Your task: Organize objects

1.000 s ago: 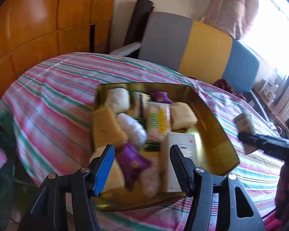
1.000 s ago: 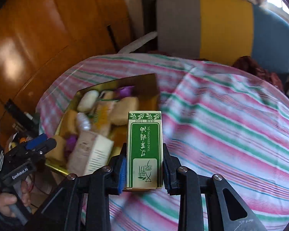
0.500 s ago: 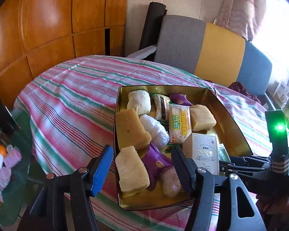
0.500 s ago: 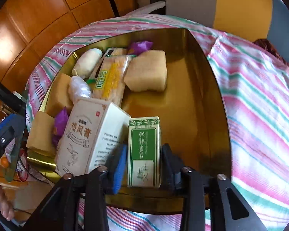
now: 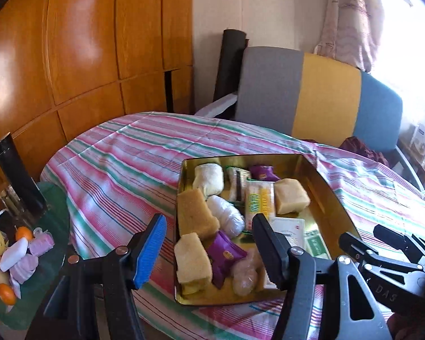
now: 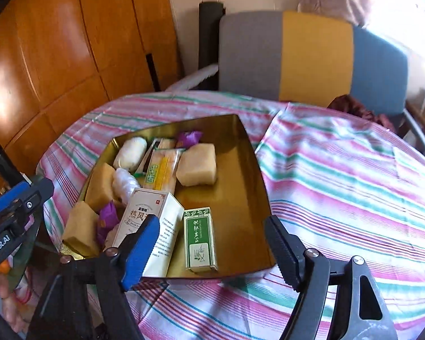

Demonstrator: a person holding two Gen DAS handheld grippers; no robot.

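One gold tray (image 6: 257, 175) holds nearly everything that counts here, so take it as the landmark; it sits on the striped tablecloth (image 6: 340, 175), with the tri-coloured chair (image 6: 311, 56) beyond its far edge. Inside, the largest piece is the white carton (image 6: 153, 221) toward the near left. Farther in lie the tan cake blocks (image 6: 197, 164), then the yellow-and-white packet (image 6: 161, 170), the white wrapped rolls (image 6: 130, 150) and the purple sweets (image 6: 188, 137).

The green box (image 6: 199, 238) lies flat on the tray floor by the near rim, just right of the carton — set down, touching neither pad. The right gripper (image 6: 209, 240) has just been opening; its jaws stand wide above the near rim, the box between them but free. The left gripper (image 5: 209, 243), over the tray's near left corner, is spread too, gripping nothing.

Judging by this, the task is well along: the cloth around the tray looks bare. What may be left sits off the tray's left side, on the green side table (image 5: 53, 212) — oranges and small wrapped pieces (image 5: 28, 255) — though whether they belong to the job I cannot tell.
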